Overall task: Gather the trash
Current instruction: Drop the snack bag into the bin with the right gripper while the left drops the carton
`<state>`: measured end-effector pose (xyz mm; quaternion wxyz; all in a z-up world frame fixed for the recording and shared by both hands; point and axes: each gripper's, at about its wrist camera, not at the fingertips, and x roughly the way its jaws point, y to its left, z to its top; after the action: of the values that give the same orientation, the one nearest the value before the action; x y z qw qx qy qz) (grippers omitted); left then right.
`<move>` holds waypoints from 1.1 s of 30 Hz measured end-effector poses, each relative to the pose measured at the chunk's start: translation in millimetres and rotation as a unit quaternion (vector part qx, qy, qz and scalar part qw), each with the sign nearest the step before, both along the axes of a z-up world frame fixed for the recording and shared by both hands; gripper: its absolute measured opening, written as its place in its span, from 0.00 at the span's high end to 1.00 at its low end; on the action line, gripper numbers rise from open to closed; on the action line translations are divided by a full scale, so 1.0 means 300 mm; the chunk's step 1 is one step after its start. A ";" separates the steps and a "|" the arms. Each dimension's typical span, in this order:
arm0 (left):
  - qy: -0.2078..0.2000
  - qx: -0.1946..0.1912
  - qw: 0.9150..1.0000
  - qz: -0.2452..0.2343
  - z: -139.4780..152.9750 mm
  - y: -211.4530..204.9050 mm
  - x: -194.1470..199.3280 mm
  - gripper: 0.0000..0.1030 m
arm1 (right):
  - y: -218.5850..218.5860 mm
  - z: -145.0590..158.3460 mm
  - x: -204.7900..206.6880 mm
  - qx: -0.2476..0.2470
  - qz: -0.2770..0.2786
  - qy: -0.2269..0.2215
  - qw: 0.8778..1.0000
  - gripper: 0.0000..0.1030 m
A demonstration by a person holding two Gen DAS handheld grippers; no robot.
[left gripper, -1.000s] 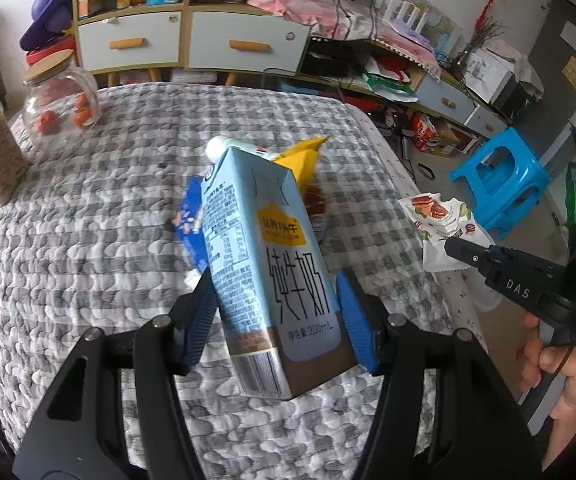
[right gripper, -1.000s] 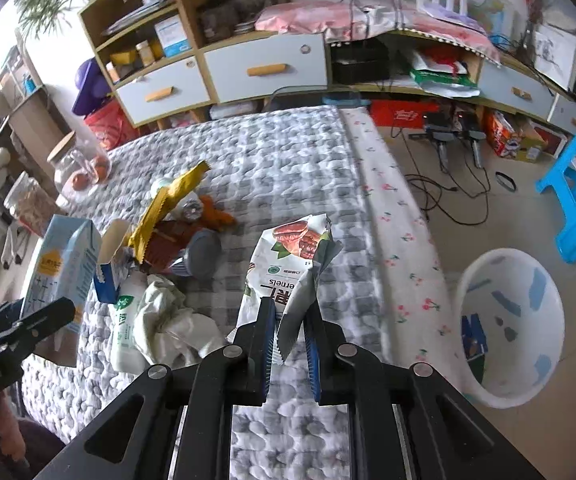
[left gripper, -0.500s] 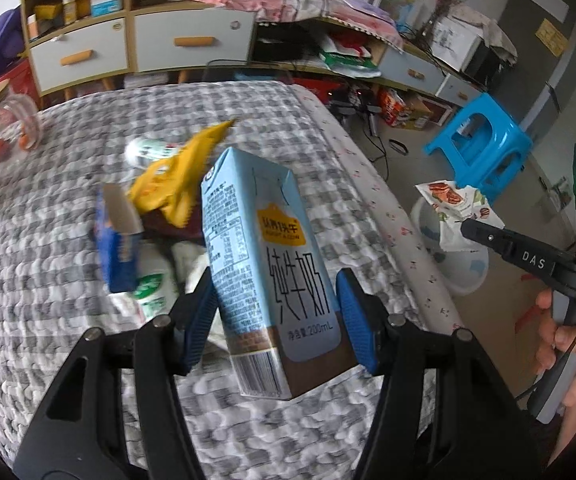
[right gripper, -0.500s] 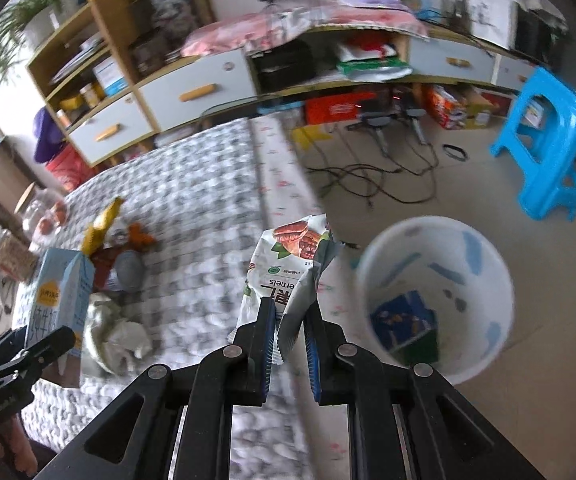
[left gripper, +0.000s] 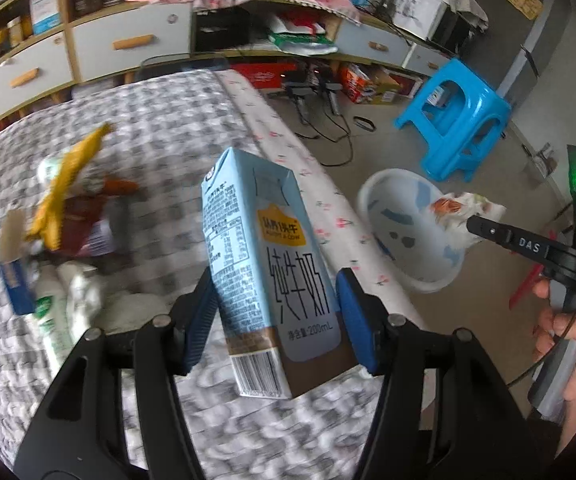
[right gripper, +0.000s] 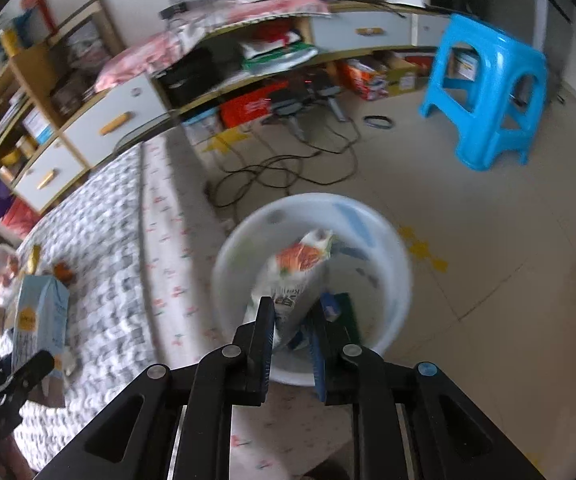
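Note:
My left gripper is shut on a light blue milk carton and holds it upright above the checked bed cover, near its right edge. The carton also shows in the right wrist view. My right gripper is above the white bin on the floor. Its jaws have parted a little, and the white snack wrapper still lies between them, hanging over the bin. The bin and wrapper also show in the left wrist view.
More trash lies on the bed: a yellow wrapper, a blue box, a white bottle and crumpled paper. A blue stool and cables are on the floor. Drawers and shelves line the far wall.
Both grippers swung right, from the bed toward the floor bin. The right gripper now hangs the wrapper over the bin and its jaws have opened slightly. The left still holds the carton.

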<state>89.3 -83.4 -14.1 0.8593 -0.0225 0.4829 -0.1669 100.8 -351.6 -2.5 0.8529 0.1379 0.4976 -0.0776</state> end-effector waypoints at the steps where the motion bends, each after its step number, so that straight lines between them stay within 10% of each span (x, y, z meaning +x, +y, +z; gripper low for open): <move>1: -0.001 0.003 1.000 -0.008 -0.001 -0.029 0.004 0.41 | -0.015 -0.008 0.000 0.001 -0.004 0.004 1.000 0.77; 3: -0.004 0.006 1.000 -0.022 -0.001 -0.083 0.010 0.41 | -0.049 -0.024 -0.005 0.005 -0.016 0.016 1.000 0.47; 5: -0.002 0.008 0.999 -0.032 -0.005 -0.120 0.021 0.41 | -0.085 -0.021 -0.020 0.003 -0.026 0.011 1.000 0.40; 28: -0.018 0.008 0.990 -0.141 -0.061 -0.566 0.131 0.40 | -0.343 0.021 -0.158 0.013 -0.103 -0.014 0.995 0.37; 33: -0.037 0.034 0.990 -0.135 -0.047 -0.570 0.124 0.14 | -0.345 0.032 -0.168 0.013 -0.109 -0.021 0.994 0.35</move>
<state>126.7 -254.4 -28.2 0.8465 0.0783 0.4550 -0.2652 50.3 -455.0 7.2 0.8479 0.2040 0.4620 -0.1612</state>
